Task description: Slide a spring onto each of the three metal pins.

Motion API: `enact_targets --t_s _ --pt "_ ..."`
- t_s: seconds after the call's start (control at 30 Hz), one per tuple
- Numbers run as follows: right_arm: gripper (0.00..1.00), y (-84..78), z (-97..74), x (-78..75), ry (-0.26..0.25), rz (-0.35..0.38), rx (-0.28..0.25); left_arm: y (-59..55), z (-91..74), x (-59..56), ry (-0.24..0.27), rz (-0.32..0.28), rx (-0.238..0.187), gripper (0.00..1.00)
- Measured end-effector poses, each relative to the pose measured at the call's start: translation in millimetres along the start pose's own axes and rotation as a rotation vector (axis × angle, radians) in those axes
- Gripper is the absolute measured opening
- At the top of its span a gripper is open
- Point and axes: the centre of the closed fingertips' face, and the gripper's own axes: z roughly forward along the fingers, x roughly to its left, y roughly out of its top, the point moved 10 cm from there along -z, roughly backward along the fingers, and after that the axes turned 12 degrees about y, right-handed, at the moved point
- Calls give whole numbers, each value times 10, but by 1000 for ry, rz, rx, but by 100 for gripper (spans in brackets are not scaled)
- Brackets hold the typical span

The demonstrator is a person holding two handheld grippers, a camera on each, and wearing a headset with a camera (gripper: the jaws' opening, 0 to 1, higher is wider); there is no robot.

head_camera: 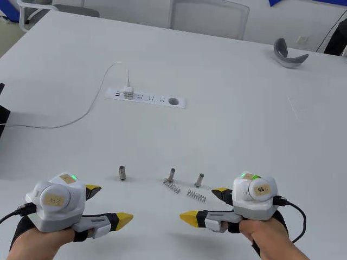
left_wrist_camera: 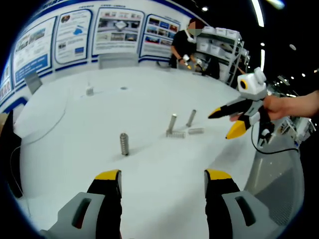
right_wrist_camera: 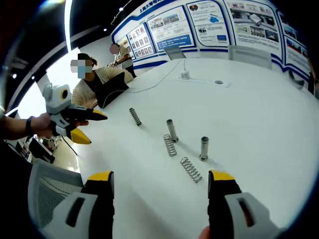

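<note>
So far we count one pin of three done. The far pin (head_camera: 122, 173), standing well apart from the middle pin (head_camera: 171, 175) on the left gripper's side, already wears a spring. The middle pin is bare, and so is the third pin (head_camera: 199, 180), near it on the other side.

Two loose springs lie flat on the desk (head_camera: 244, 119). The first spring (head_camera: 172, 186) is just in front of the middle pin's foot, and we cannot tell whether it touches. The second spring (head_camera: 196, 195) lies a little farther from the middle pin, in front of the third pin. That leaves two springs to lift and slide on, and we judge that neither has been started.

The left gripper (head_camera: 108, 205) and the right gripper (head_camera: 205, 205) hang low over the desk, nearer us than the middle pin, one on either side of it. Their yellow tips point inward. Both have their jaws spread wide and grip nothing.

The head view blurs the far pin into a ribbed stub. The right gripper view shows it better — coils wind up the far pin (right_wrist_camera: 135, 116) almost to its top, beside the smooth middle pin (right_wrist_camera: 172, 129). That view also shows seated people behind the left gripper. Only the head view gives us the power strip (head_camera: 145, 98), well beyond the middle pin. The left gripper view adds wall posters (left_wrist_camera: 117, 27) and a standing person — and the right gripper (left_wrist_camera: 225, 123) spread wide in its hand.
</note>
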Motion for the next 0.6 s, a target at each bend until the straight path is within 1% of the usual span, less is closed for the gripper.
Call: enact_targets --t_s 0.2,0.43,0.5,0.6 --pt "79 -63 -66 -30 -4 16 -6 24 55 -60 -18 23 16 70" --pt "81 -120 -111 -29 0 28 -12 63 117 -146 -41 47 26 71" --pt "81 -135 -125 -23 1 31 -13 73 142 -185 -54 60 32 72" --pt "82 -171 -148 -23 4 36 -13 79 200 -259 -79 105 52 73"
